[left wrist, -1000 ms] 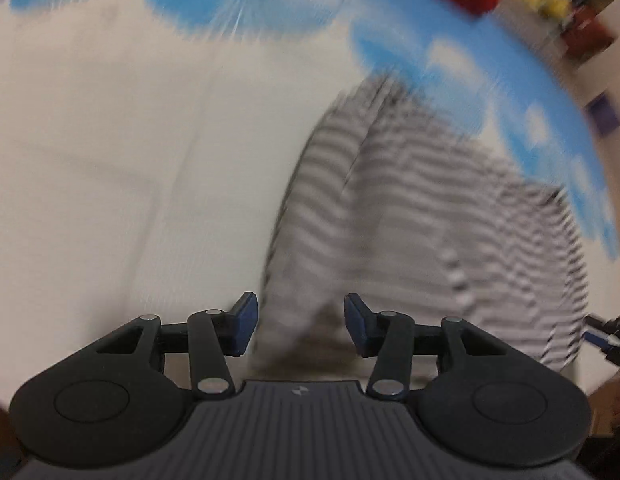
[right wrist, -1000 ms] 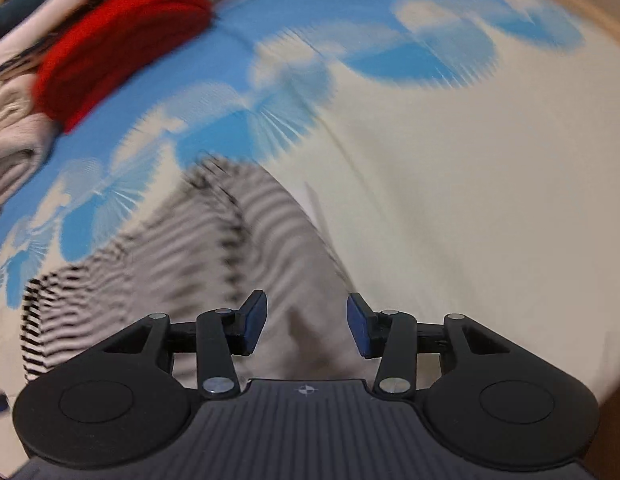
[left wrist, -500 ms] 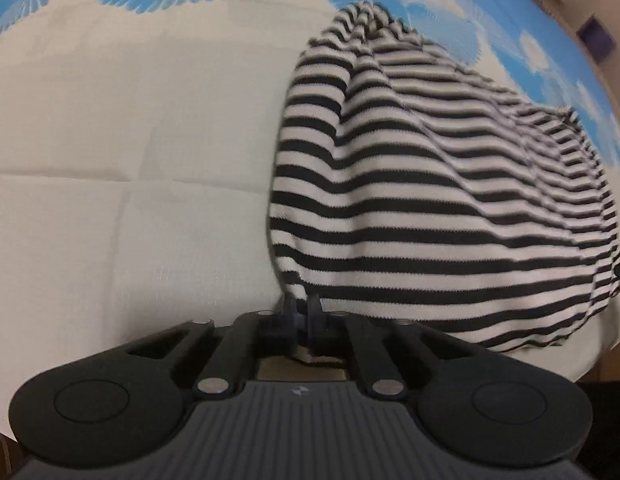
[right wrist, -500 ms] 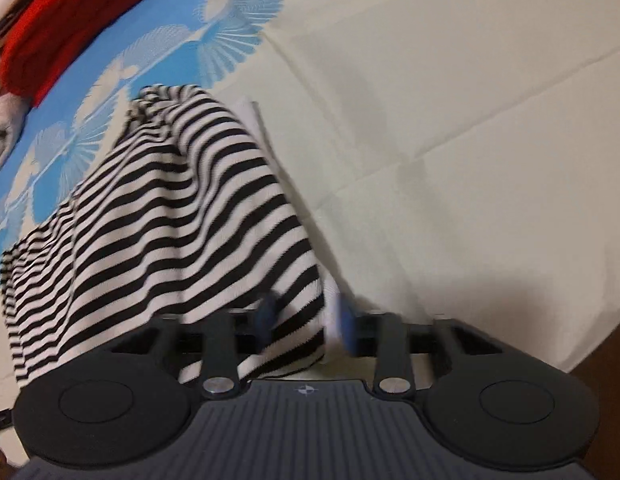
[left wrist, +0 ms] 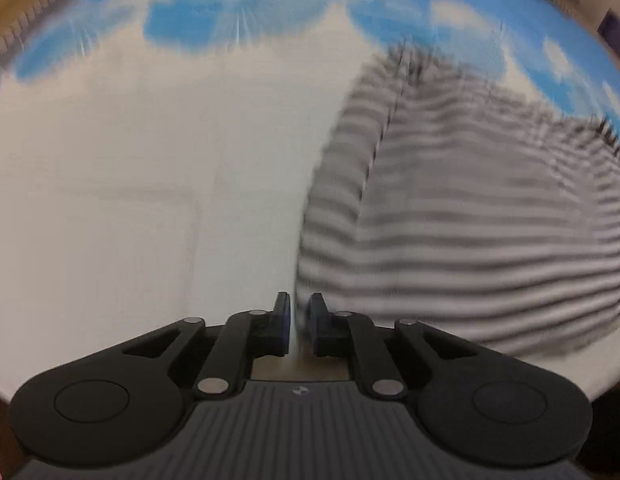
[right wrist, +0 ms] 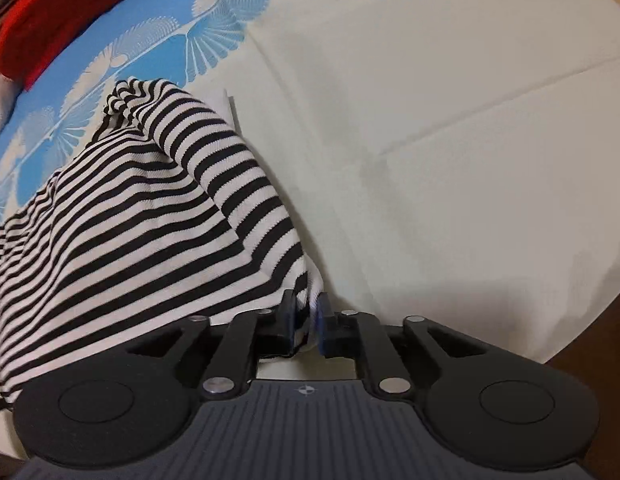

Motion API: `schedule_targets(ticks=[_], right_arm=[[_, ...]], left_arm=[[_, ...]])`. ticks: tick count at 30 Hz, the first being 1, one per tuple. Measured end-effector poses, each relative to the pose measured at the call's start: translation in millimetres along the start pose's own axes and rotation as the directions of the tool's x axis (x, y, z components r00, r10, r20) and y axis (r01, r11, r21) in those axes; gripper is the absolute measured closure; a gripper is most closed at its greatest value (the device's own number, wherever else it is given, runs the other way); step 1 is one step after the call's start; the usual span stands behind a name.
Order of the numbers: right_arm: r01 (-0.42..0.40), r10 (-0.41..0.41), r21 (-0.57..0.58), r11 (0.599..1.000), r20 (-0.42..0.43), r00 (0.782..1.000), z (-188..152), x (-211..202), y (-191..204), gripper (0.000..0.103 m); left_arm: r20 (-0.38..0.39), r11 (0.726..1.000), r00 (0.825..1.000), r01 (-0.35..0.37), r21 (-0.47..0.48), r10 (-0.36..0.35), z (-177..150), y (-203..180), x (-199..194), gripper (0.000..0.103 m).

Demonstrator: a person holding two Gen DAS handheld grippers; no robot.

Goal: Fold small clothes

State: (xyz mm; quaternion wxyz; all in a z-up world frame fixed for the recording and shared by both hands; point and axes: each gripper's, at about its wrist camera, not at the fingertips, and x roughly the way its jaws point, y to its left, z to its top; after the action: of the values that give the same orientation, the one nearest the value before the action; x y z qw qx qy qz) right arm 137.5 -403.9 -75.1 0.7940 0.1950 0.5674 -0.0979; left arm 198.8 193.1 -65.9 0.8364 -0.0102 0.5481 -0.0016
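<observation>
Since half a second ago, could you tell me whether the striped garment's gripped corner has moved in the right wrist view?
No. The striped garment remains pinched in the right gripper, peak beside the same blue fan print.

Noted left gripper tipped steeply downward, jaws just eased open a little to a narrow gap; made out a pale strip between the pads, apparently the edge of the striped garment, though blur prevented certainty. Recorded right gripper likewise pitched steeply down, jaws just drawn together, pads pressed on a corner of the same garment. Saw no hand or sleeve.
</observation>
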Motion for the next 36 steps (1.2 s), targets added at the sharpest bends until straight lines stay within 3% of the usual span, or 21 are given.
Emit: schedule_targets(ticks=[3, 6, 8, 10, 13, 15, 17, 19, 22, 25, 28, 31, 36], right_arm=[[0.034, -0.024, -0.064, 0.997, 0.149, 0.989, 2.1, -20.7, 12.5, 0.083], [-0.050, 0.084, -0.150, 0.987, 0.229, 0.970, -0.6, -34.6, 27.6, 0.079], [-0.139, 0.169, -0.178, 0.974, 0.166, 0.971, -1.7, -27.0, 35.9, 0.073], [-0.176, 0.192, -0.185, 0.967, 0.070, 0.979, -3.5, -10.9, 41.7, 0.069], [-0.003, -0.007, -0.251, 0.968, -0.040, 0.999, -9.1, 23.7, 48.7, 0.068], [0.020, -0.025, -0.254, 0.967, -0.017, 1.000, -5.7, 24.6, 53.9, 0.068], [0.023, -0.007, -0.249, 0.968, 0.063, 0.998, -2.1, 14.3, 61.9, 0.068], [-0.044, 0.080, -0.246, 0.968, 0.136, 0.988, 0.6, 0.6, 70.4, 0.068], [-0.109, 0.167, -0.276, 0.955, 0.195, 0.966, 0.2, -8.8, 84.5, 0.067], [-0.154, 0.212, -0.303, 0.940, 0.169, 0.962, -3.1, 2.9, 109.8, 0.067], [-0.096, 0.145, -0.340, 0.936, 0.122, 0.982, -1.6, 31.9, 136.8, 0.067], [0.018, 0.007, -0.350, 0.937, 0.069, 0.998, -0.7, 57.8, 148.1, 0.066], [0.031, 0.008, -0.325, 0.945, 0.118, 0.993, 4.5, 54.9, 153.7, 0.065]], left_arm=[[0.081, 0.987, 0.984, 0.160, 0.001, -0.159, 6.0, -15.2, -15.8, 0.091], [0.023, 0.963, 0.967, 0.252, 0.095, -0.255, 6.7, -48.9, -8.7, 0.076], [-0.040, 0.962, 0.976, 0.219, 0.163, -0.215, 3.9, -70.4, 5.0, 0.070], [-0.116, 0.973, 0.983, 0.160, 0.168, -0.142, 2.4, -81.5, 27.1, 0.069], [-0.134, 0.989, 0.985, 0.122, 0.086, -0.110, 9.8, -79.1, 31.9, 0.066], [-0.073, 0.994, 0.994, 0.087, 0.071, -0.082, 14.6, -81.1, 18.9, 0.066], [0.020, 0.993, 0.995, 0.096, 0.073, -0.098, 23.7, -87.2, 5.2, 0.066], [0.075, 0.990, 0.988, 0.134, 0.042, -0.137, 31.2, -88.7, 1.7, 0.066], [0.076, 0.990, 0.987, 0.138, 0.028, -0.140, 39.8, -94.9, 10.4, 0.066], [0.033, 0.994, 0.994, 0.106, 0.024, -0.107, 50.2, -102.6, 34.1, 0.066], [-0.033, 0.998, 0.998, 0.059, -0.028, -0.060, 54.5, -97.5, 56.4, 0.060], [-0.022, 0.996, 0.997, 0.070, -0.060, -0.071, 54.4, -90.3, 55.0, 0.060], [0.052, 0.995, 0.994, 0.099, -0.015, -0.098, 53.5, -86.9, 32.9, 0.060]])
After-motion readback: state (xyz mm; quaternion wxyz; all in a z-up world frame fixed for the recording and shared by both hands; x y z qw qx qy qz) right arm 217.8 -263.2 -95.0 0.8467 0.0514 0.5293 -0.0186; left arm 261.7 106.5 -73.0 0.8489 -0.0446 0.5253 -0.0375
